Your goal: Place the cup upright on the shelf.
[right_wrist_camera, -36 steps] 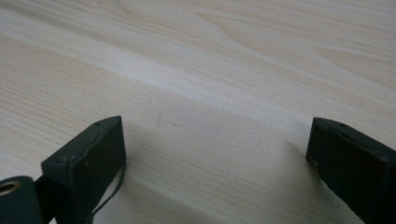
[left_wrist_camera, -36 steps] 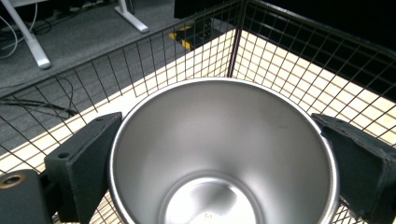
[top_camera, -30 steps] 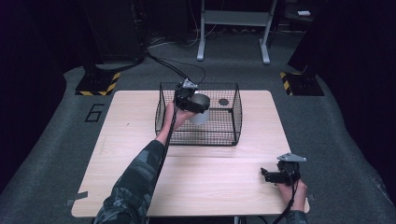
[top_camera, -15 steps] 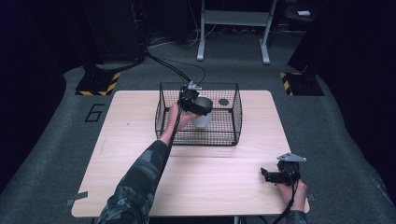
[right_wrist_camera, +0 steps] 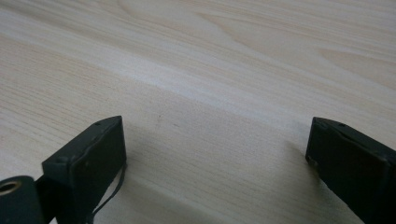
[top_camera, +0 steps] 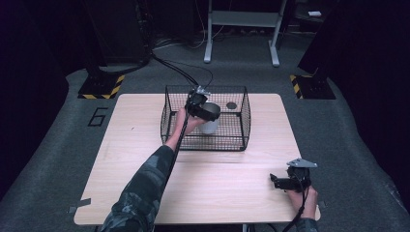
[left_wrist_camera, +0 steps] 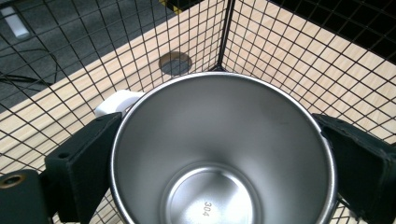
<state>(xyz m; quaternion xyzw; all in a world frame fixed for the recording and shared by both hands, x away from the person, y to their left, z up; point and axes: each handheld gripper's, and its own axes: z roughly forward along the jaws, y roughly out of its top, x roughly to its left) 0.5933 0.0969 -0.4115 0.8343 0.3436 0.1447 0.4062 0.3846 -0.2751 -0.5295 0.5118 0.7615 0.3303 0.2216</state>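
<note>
The left gripper (top_camera: 207, 112) is clamped on a steel cup (left_wrist_camera: 219, 154), one jaw pressed to each side of its rim, and holds it upright inside the wire basket (top_camera: 244, 121) that stands at the far middle of the table (top_camera: 121, 159). In the left gripper view the cup's mouth faces the camera, its white handle (left_wrist_camera: 116, 103) pokes out at the upper left, and a basket corner with a dark round spot (left_wrist_camera: 175, 63) on the wood beyond the mesh lies behind it. From these pictures I cannot tell whether the cup's base rests on the basket floor or hangs just above it, so the step looks like either setting it down or lifting it out. Either way, the thing to get right is keeping the cup level and moving it straight up or down, clear of the mesh walls, since the handle could catch on the wire. If placing, ease down until the base sits flat, then spread the jaws evenly so the cup does not tip. The right gripper (top_camera: 290, 181) rests near the table's near right edge, jaws spread wide over bare wood, holding nothing, and can stay there
</note>
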